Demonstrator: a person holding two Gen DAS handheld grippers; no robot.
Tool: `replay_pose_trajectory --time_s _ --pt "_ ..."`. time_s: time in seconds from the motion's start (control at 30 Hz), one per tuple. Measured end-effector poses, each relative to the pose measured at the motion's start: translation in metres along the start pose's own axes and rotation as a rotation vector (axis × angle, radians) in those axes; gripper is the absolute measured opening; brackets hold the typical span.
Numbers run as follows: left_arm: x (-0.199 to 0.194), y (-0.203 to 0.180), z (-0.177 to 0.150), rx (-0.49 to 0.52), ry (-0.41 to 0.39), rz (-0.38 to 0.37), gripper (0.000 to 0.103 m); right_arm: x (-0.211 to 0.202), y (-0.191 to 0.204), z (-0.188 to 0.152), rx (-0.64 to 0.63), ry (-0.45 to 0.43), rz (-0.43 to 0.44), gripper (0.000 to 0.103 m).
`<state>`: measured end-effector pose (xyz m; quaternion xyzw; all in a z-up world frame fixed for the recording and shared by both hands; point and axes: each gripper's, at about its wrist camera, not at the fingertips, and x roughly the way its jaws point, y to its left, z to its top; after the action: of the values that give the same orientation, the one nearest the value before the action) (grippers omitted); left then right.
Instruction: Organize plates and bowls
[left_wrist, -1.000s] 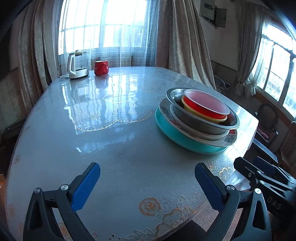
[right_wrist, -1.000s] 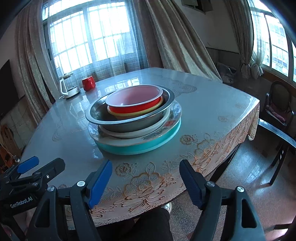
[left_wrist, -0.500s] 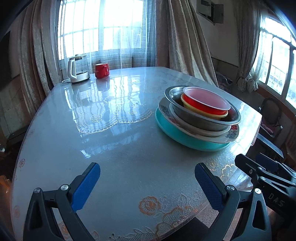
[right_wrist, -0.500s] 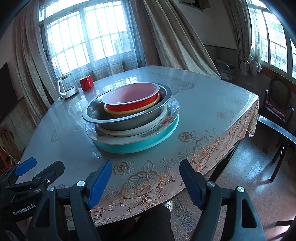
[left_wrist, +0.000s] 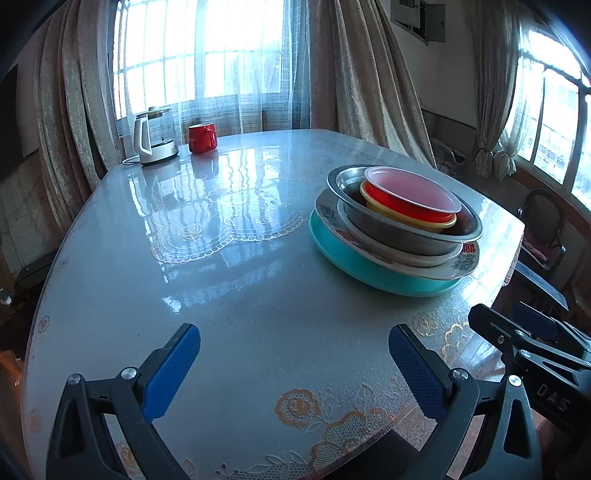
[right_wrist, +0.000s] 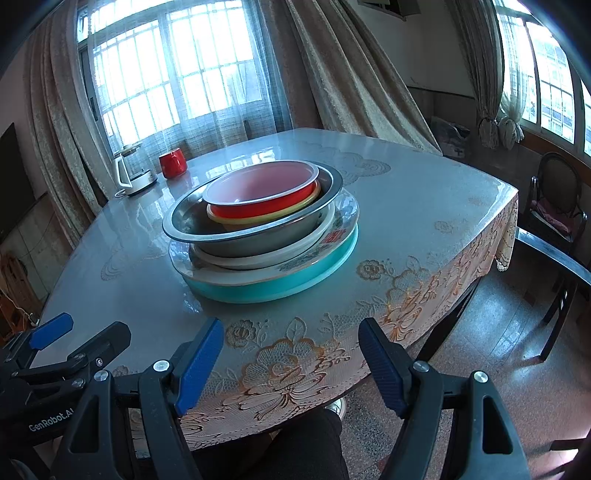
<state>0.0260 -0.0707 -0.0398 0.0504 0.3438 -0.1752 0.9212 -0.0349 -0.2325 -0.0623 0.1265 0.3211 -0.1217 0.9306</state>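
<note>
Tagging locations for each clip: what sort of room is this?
Most likely a home dining room: a large table under a floral cloth, curtained windows, a dining chair beside it, and an electric kettle.

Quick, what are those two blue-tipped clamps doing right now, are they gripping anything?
Left hand-held gripper: open, holding nothing, over the table.
Right hand-held gripper: open, holding nothing, short of the stack of dishes.
</note>
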Motion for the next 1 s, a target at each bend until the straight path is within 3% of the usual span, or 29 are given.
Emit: replay_pose_trajectory --time_s 1.0 --pt "-0.0062 -0.0082 0.0007 0.023 -0.028 0.051 0.103 0.0028 -0.0037 -0.0022 0.01 0.01 0.001 0.077"
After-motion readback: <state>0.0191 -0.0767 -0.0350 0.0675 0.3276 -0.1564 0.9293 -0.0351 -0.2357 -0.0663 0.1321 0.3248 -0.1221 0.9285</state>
